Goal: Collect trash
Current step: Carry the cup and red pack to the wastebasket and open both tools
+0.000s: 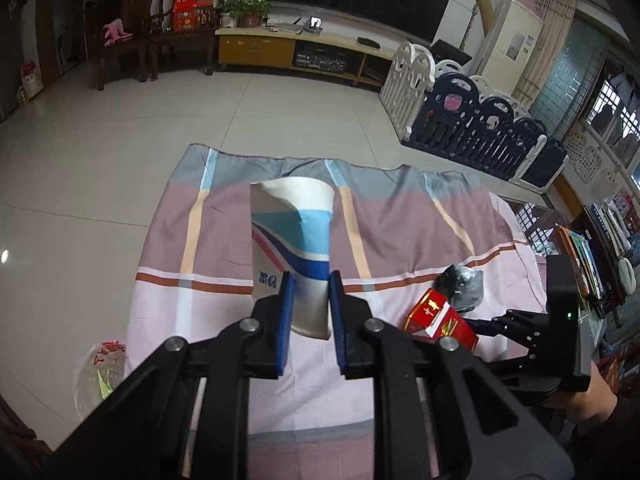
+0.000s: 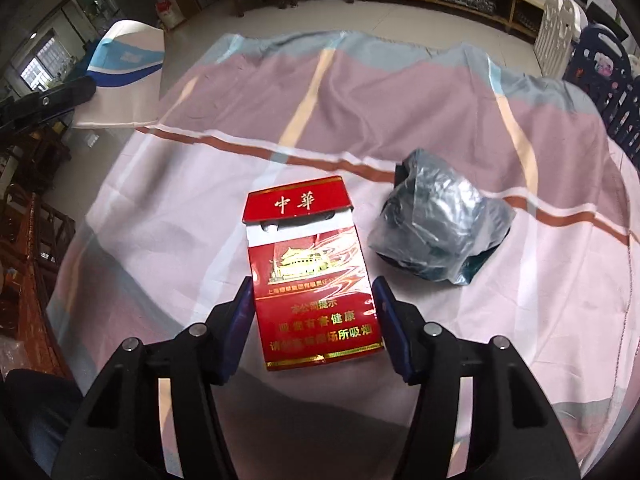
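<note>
Left tongs (image 1: 311, 312) are clamped on the flattened paper cup (image 1: 292, 248), raised off the cloth-covered surface (image 1: 160, 320); thin hold, we judge it may slip. Right tongs (image 2: 314, 320) stand apart astride the cigarette pack (image 2: 312, 276) on the surface; it may skid.

Flattened white paper cup with blue wave print (image 1: 294, 248): clamped between the blue pads of the left gripper (image 1: 311, 312), above the pink-and-grey striped cloth (image 1: 160, 248). Red-and-gold cigarette box (image 1: 440, 320): right of cup. Crumpled grey plastic bag (image 1: 464, 284): behind box.

Left claw (image 1: 311, 280) clamped, tilted down; right claw (image 2: 314, 300) half-open, pointing steeply down.
</note>
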Demonstrator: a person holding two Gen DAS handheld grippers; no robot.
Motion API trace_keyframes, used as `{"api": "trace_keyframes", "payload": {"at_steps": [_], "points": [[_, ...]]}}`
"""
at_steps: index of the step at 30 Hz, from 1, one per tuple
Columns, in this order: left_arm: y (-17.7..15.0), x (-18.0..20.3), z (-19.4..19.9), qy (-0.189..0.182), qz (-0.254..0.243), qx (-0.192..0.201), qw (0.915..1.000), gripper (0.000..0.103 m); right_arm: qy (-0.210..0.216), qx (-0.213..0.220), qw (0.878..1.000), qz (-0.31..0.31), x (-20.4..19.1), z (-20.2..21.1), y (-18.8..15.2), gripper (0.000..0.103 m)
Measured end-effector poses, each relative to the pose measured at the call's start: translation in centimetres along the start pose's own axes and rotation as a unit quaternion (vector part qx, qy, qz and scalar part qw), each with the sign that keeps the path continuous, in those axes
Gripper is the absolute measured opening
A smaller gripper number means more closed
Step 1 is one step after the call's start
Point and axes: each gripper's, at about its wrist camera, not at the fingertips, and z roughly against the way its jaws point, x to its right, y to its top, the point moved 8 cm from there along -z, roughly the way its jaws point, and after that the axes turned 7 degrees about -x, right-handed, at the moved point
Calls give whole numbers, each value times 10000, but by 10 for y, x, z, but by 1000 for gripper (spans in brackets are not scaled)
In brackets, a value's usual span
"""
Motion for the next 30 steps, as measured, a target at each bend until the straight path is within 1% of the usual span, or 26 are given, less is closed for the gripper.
{"api": "trace_keyframes", "payload": {"at_steps": [3, 6, 10, 13, 15, 18, 24, 26, 29, 30], "points": [[-13, -3, 28, 6, 12, 163, 9999, 19, 136, 360, 9992, 44, -13, 33, -3, 58], [-36, -14, 46, 111, 87, 177, 9997, 19, 215, 609, 9977, 189, -31, 60, -15, 58], [-73, -31, 56, 278, 184, 38, 9994, 19, 258, 881, 9950, 405, -56, 88, -31, 58], [-101, -51, 61, 348, 380, -135, 9986, 19, 270, 944, 9943, 410, -62, 96, -41, 58], [-113, -62, 62, 374, 519, -218, 9977, 19, 247, 987, 9940, 392, -65, 98, -41, 58], [-115, -69, 63, 398, 593, -219, 9972, 19, 276, 1045, 9934, 395, -66, 100, -37, 58], [-119, -70, 56, 462, 557, -315, 9969, 19, 283, 1036, 9938, 303, -64, 96, -36, 58], [-119, -74, 56, 497, 619, -308, 9964, 19, 286, 1020, 9940, 284, -64, 94, -36, 58], [-120, -86, 61, 645, 769, -256, 9946, 19, 337, 1078, 9933, 247, -65, 94, -36, 58], [-121, -95, 63, 791, 850, -241, 9929, 19, 373, 1082, 9931, 240, -66, 94, -36, 58]]}}
